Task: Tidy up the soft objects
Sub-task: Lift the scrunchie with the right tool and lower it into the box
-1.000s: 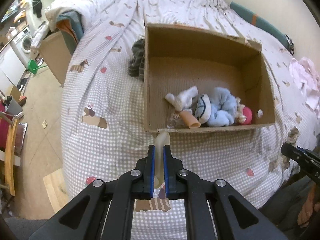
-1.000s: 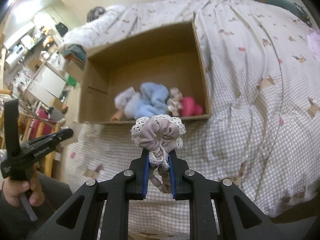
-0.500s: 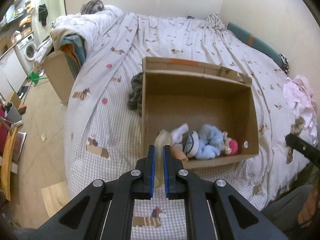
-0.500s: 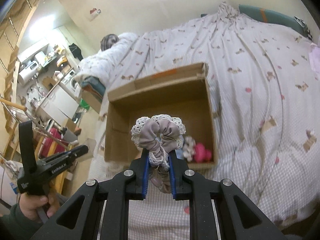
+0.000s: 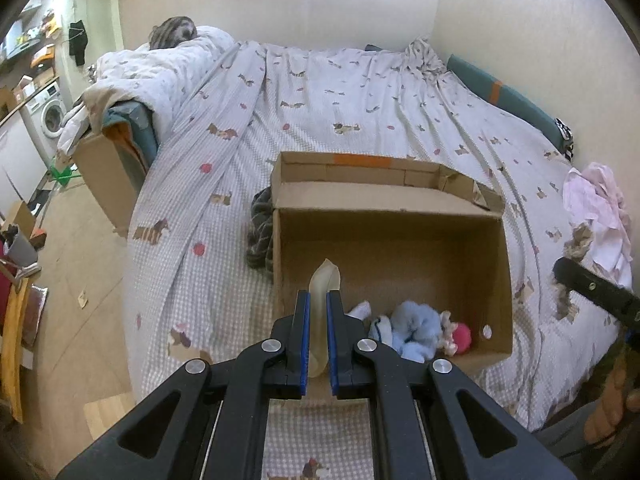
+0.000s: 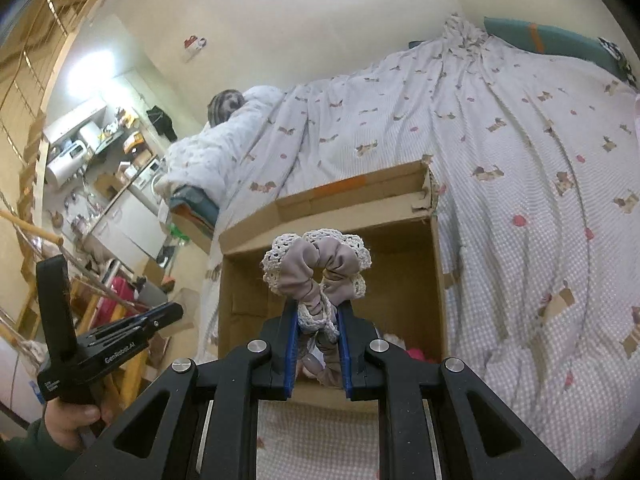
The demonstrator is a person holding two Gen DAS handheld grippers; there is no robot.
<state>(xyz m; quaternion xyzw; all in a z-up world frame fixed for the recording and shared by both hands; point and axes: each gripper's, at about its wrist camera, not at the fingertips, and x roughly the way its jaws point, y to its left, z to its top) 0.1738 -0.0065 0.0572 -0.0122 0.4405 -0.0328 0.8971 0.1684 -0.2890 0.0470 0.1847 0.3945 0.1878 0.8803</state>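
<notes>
An open cardboard box (image 5: 400,204) (image 6: 256,292) lies on the bed. Inside it, along the near wall, sit a blue fluffy item (image 5: 416,326), a pink ball (image 5: 462,334) (image 6: 418,354) and a white sock (image 5: 360,311). My left gripper (image 5: 318,300) is shut on a thin, pale yellowish soft piece (image 5: 324,280), held above the box's near left corner. My right gripper (image 6: 318,308) is shut on a mauve scrunchie with a white lace edge (image 6: 316,264), held above the box's near edge. The left gripper (image 6: 120,336) and the hand (image 6: 72,420) holding it show at the right wrist view's lower left.
The bed has a checked cover with dog prints (image 5: 320,112). A dark striped garment (image 5: 260,236) lies against the box's left wall. Pink-white cloth (image 5: 600,216) sits at the right. Another carton (image 5: 108,168) stands by the bed's left side, above the floor (image 5: 80,264).
Both grippers have risen and tilted up, so more of the bed and the wall shows. The box has dropped lower in both views. Each still holds its item.
</notes>
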